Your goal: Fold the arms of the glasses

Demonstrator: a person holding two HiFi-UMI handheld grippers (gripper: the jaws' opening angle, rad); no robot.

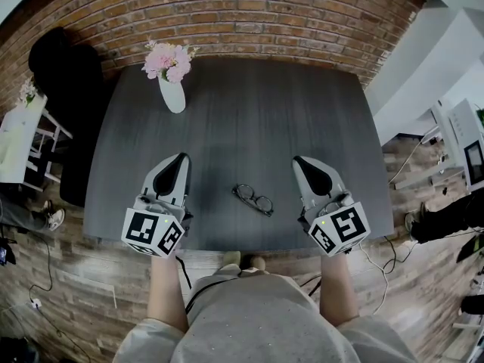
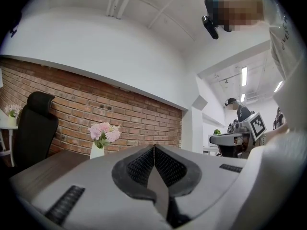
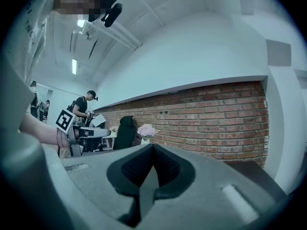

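Note:
A pair of dark-framed glasses (image 1: 253, 199) lies on the dark grey table (image 1: 249, 119) near its front edge, midway between my two grippers. My left gripper (image 1: 182, 157) hovers to the left of the glasses, shut and empty, pointing toward the far wall. My right gripper (image 1: 298, 160) hovers to their right, also shut with nothing in it. In the left gripper view the gripper (image 2: 154, 146) has its jaws pressed together; the right gripper view shows the same for the other gripper (image 3: 153, 145). The glasses appear in neither gripper view.
A white vase of pink flowers (image 1: 171, 74) stands at the table's far left. A black office chair (image 1: 64, 74) sits left of the table by the brick wall (image 1: 249, 13). A white cabinet (image 1: 431, 66) stands to the right.

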